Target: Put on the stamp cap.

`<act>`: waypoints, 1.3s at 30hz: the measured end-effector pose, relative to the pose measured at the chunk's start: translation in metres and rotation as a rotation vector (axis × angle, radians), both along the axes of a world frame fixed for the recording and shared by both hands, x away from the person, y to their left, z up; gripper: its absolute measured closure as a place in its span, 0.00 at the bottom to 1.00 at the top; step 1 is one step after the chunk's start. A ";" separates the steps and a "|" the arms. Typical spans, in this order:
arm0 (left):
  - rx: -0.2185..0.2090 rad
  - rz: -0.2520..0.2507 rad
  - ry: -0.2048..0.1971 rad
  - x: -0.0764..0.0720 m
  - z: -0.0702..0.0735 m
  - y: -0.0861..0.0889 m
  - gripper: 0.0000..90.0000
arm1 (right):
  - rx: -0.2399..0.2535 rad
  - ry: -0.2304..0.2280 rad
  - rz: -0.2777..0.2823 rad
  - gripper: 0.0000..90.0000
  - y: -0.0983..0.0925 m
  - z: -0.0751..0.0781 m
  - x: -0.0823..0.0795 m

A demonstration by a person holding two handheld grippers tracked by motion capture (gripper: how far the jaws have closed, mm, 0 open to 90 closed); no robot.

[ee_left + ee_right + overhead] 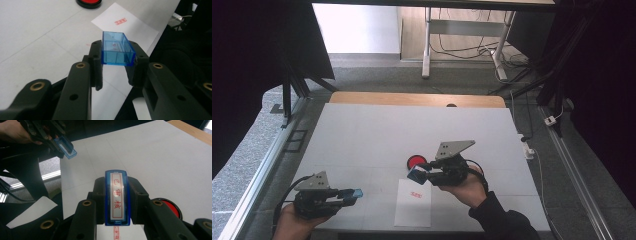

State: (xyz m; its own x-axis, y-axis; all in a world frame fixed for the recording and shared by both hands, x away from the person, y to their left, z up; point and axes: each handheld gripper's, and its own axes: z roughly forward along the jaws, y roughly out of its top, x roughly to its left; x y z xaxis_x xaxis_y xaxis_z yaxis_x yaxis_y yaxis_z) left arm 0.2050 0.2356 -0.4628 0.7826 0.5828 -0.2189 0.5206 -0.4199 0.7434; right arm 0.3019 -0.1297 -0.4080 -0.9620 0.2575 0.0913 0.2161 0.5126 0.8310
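Two blue pieces are pinched: a stamp (117,198) by the right gripper (421,173) above the paper sheet (413,204), its clear cap (117,49) by the left gripper (353,194) near-left. Beyond, a red ink pad (415,161) rests on the white table (377,135); cables (472,50) cross the far floor.

stamp cap (117,48): clear blue | stamp (117,197): blue body, white label, red characters | ink pad (415,161): red, black rim | paper (413,202): white, red imprint | tabletop (377,135): pale grey
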 end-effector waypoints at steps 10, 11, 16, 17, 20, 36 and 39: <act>-0.028 -0.093 -0.008 0.020 0.002 -0.017 0.76 | 0.010 0.008 0.020 0.80 0.000 0.003 0.001; -0.034 -0.104 -0.010 0.022 0.002 -0.019 0.76 | 0.011 0.006 0.025 0.80 0.000 0.003 0.001; -0.051 -0.150 -0.011 0.029 0.004 -0.029 0.76 | 0.016 -0.005 0.032 0.80 0.000 0.005 0.000; -0.051 -0.155 -0.013 0.031 0.005 -0.030 0.76 | 0.018 -0.004 0.030 0.80 0.000 0.005 0.000; -0.071 -0.179 -0.016 0.035 0.007 -0.035 0.76 | 0.022 -0.006 0.029 0.80 -0.001 0.006 0.000; -0.120 -0.310 -0.056 0.053 0.009 -0.058 0.76 | 0.057 -0.014 0.050 0.80 -0.003 0.012 -0.001; -0.126 -0.332 -0.064 0.056 0.009 -0.062 0.76 | 0.066 -0.016 0.058 0.80 -0.003 0.013 -0.001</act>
State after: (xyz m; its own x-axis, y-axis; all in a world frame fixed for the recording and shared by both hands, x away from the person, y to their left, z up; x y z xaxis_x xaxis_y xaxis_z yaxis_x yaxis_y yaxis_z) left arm 0.2608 0.1732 -0.4536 0.9393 0.2657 -0.2169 0.3214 -0.4612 0.8270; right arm 0.3005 -0.1326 -0.3950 -0.9766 0.1950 0.0904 0.1737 0.4682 0.8664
